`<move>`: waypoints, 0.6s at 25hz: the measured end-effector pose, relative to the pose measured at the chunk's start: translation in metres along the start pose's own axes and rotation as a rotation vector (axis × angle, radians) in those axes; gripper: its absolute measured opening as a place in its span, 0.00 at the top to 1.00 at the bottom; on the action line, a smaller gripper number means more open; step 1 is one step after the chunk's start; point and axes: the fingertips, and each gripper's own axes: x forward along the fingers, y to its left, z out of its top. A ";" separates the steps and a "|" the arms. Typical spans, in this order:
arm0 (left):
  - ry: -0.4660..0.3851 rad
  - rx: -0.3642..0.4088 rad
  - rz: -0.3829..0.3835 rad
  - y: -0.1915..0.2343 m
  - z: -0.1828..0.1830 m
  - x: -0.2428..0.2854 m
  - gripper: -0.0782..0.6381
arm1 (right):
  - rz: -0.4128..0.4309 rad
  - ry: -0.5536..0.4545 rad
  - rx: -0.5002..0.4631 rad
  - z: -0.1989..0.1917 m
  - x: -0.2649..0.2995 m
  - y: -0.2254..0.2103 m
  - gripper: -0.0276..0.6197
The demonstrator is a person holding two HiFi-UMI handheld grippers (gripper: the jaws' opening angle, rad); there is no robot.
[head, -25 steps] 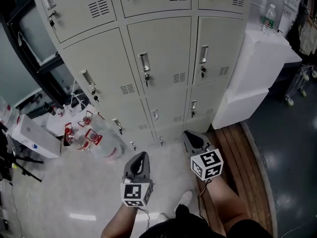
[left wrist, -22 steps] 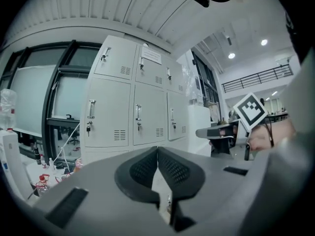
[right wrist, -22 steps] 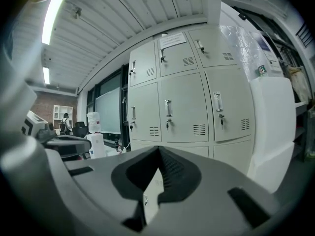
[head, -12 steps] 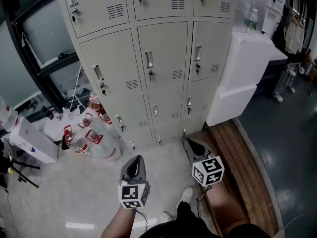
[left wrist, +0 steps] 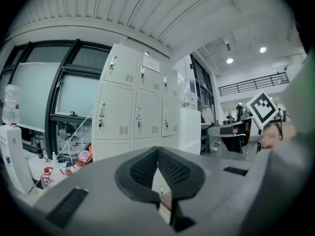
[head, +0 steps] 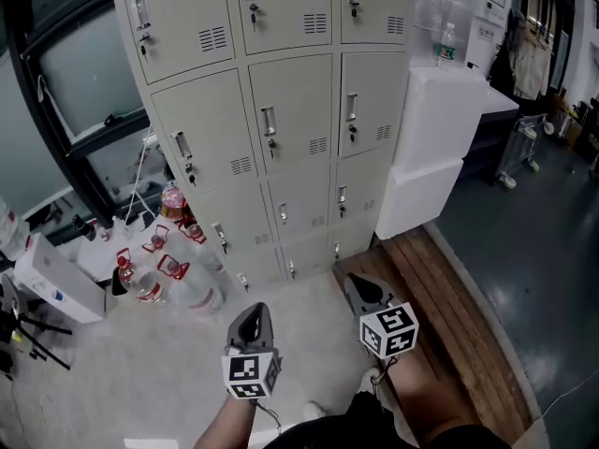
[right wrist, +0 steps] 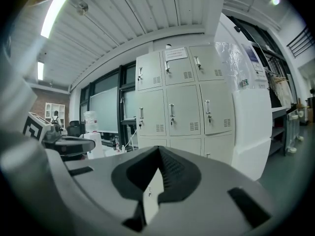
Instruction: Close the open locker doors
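Lockers: a bank of pale beige sheet-metal lockers (head: 281,110) stood ahead of both tools, well apart from their tips.
Locker doors: the locker doors (head: 285,120) were flat rectangles, each with an upright chrome handle, a keyed lock and a small louvred vent; every door in view lay flush in its frame.
Left tool: the left tool (head: 254,310) had a smooth grey moulded body and black ribbed pads that met in a V, jaws together with nothing between them.
Right tool: the right tool (head: 354,280) was of the same build, its jaws also together and empty.
Pose: both tools were held low before the person, side by side, pointing nearly level at the lockers.
Beside the right tool: slatted wooden boards (head: 449,316) lay on the floor.
Ahead-left of the left tool: clear plastic water jugs (head: 173,283) with red handles stood at the lockers' foot.
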 end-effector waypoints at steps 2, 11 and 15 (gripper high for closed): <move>-0.011 0.012 0.005 -0.003 0.006 -0.005 0.88 | 0.002 -0.002 -0.001 0.003 -0.006 0.002 0.96; -0.038 -0.002 0.035 -0.005 0.022 -0.011 0.88 | 0.028 -0.011 -0.015 0.015 -0.017 0.006 0.96; -0.036 0.005 0.036 -0.009 0.023 -0.015 0.88 | 0.034 -0.014 -0.011 0.014 -0.019 0.009 0.96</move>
